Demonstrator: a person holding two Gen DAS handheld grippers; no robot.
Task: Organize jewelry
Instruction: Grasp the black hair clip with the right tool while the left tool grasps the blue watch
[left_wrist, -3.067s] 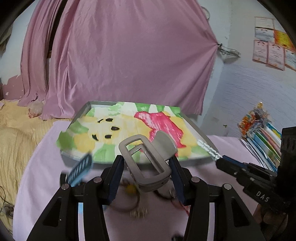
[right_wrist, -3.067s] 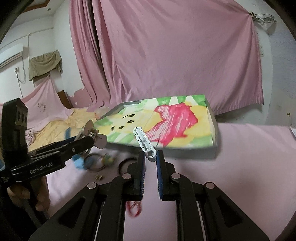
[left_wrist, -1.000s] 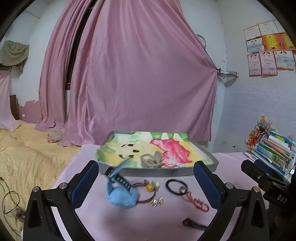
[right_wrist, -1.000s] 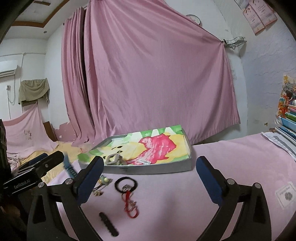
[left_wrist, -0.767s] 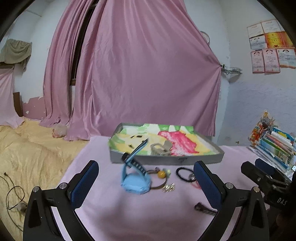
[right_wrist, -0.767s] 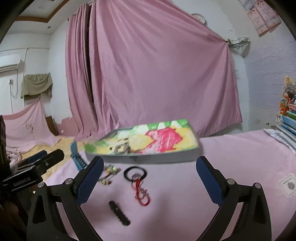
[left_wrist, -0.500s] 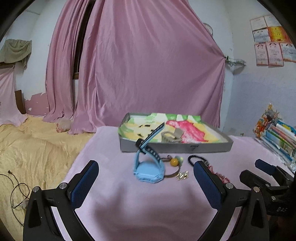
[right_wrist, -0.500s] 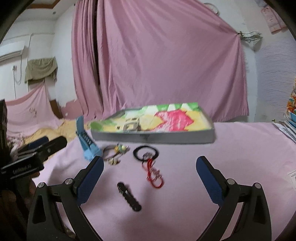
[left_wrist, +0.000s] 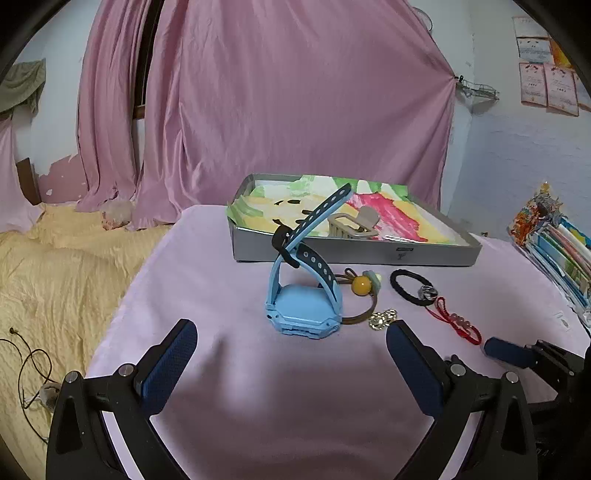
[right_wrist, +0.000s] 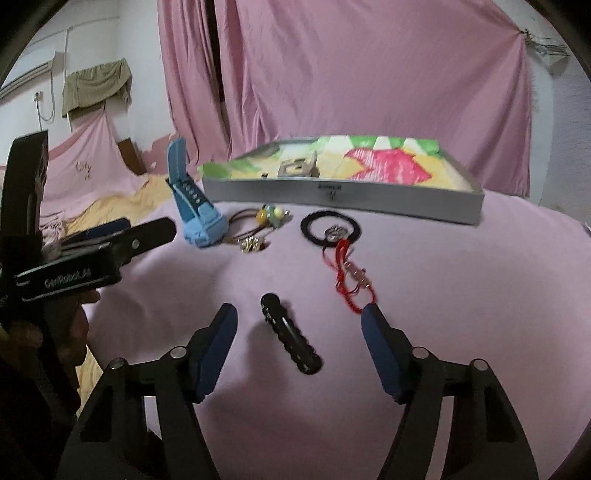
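A grey tray (left_wrist: 354, 254) (right_wrist: 369, 201) lined with a colourful picture holds a beige hair claw (left_wrist: 352, 223) (right_wrist: 299, 166). In front of it on the pink cloth lie a blue watch (left_wrist: 303, 306) (right_wrist: 197, 218), a brown hair tie with a yellow bead (left_wrist: 360, 286) (right_wrist: 267, 216), a gold earring (left_wrist: 382, 319) (right_wrist: 251, 243), a black hair tie (left_wrist: 413, 291) (right_wrist: 330, 227), a red cord bracelet (left_wrist: 456, 321) (right_wrist: 349, 280) and a black hair clip (right_wrist: 290, 338). My left gripper (left_wrist: 291, 354) is open, just short of the watch. My right gripper (right_wrist: 299, 332) is open, its fingers on either side of the black clip.
A stack of books (left_wrist: 554, 243) stands at the right edge of the table. A bed with a yellow blanket (left_wrist: 55, 277) lies to the left. Pink curtains (left_wrist: 295, 103) hang behind the tray.
Both grippers let go of the hair claw and a silver clip at the tray, opened and drew back. Since then both have dropped low, the left toward the watch, the right over the black clip.
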